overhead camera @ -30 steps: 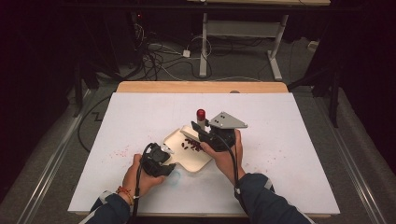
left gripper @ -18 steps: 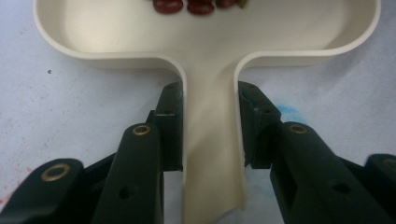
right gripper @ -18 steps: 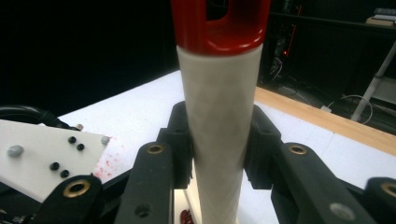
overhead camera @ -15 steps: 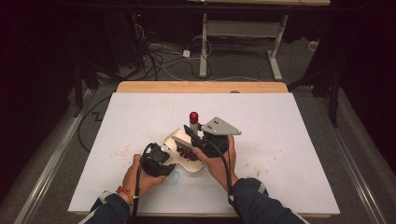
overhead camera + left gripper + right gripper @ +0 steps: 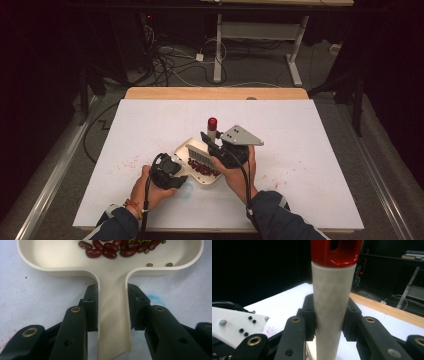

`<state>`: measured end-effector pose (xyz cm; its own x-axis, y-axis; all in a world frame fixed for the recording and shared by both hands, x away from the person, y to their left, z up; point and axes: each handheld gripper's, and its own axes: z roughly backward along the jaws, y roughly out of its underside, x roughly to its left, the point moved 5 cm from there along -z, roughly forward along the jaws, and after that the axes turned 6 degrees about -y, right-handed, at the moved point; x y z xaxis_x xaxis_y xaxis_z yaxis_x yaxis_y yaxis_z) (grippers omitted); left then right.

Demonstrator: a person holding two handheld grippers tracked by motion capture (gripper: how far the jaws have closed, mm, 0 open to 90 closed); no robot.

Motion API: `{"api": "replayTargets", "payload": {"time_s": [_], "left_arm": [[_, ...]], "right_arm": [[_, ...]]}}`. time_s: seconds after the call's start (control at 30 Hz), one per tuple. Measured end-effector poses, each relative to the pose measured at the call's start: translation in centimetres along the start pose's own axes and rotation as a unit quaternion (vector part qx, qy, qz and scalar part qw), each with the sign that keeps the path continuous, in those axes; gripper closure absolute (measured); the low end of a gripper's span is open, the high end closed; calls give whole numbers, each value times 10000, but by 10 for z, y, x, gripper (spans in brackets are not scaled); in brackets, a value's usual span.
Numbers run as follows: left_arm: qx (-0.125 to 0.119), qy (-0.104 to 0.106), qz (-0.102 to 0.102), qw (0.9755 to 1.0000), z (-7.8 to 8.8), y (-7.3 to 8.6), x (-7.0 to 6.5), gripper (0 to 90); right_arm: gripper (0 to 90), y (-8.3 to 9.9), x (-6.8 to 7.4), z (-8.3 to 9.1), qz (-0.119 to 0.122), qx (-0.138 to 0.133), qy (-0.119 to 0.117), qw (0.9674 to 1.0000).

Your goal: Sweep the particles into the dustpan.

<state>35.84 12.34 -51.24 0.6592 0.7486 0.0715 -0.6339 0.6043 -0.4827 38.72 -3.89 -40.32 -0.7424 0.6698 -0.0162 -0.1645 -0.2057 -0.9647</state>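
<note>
A cream dustpan (image 5: 186,148) lies on the white table. It holds dark red kidney beans (image 5: 110,250) and a few small green beans (image 5: 149,264). My left gripper (image 5: 112,307) is shut on the dustpan's flat handle (image 5: 112,322), one pad on each side edge. In the high view the left gripper (image 5: 172,172) sits at the pan's near left end. My right gripper (image 5: 331,315) is shut on the white handle (image 5: 332,297) of a brush with a red cap (image 5: 335,252). The brush's bristles (image 5: 199,152) rest in the pan, and its red cap (image 5: 212,122) points away and up.
Red specks (image 5: 131,162) stain the white table cover left of the pan, and a blue smear (image 5: 152,298) lies beside the pan's handle. A wooden strip (image 5: 215,93) runs along the far edge. Beyond it are cables (image 5: 170,55) and a desk frame on the floor.
The brush in my right gripper shifted a little to the left over the pan, then came back to the right. The left gripper and the dustpan stayed put.
</note>
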Motion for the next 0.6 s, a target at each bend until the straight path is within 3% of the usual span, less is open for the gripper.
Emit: {"api": "replayTargets", "payload": {"time_s": [0.3,0.6], "left_arm": [[15,3,-47,10000,-1,1,1,641],[57,-4,-102,9999,0,3,2,641]], "right_arm": [[694,-17,-20,10,31,-275,124,9995],[693,-28,-44,21,22,-348,367,9987]]}}
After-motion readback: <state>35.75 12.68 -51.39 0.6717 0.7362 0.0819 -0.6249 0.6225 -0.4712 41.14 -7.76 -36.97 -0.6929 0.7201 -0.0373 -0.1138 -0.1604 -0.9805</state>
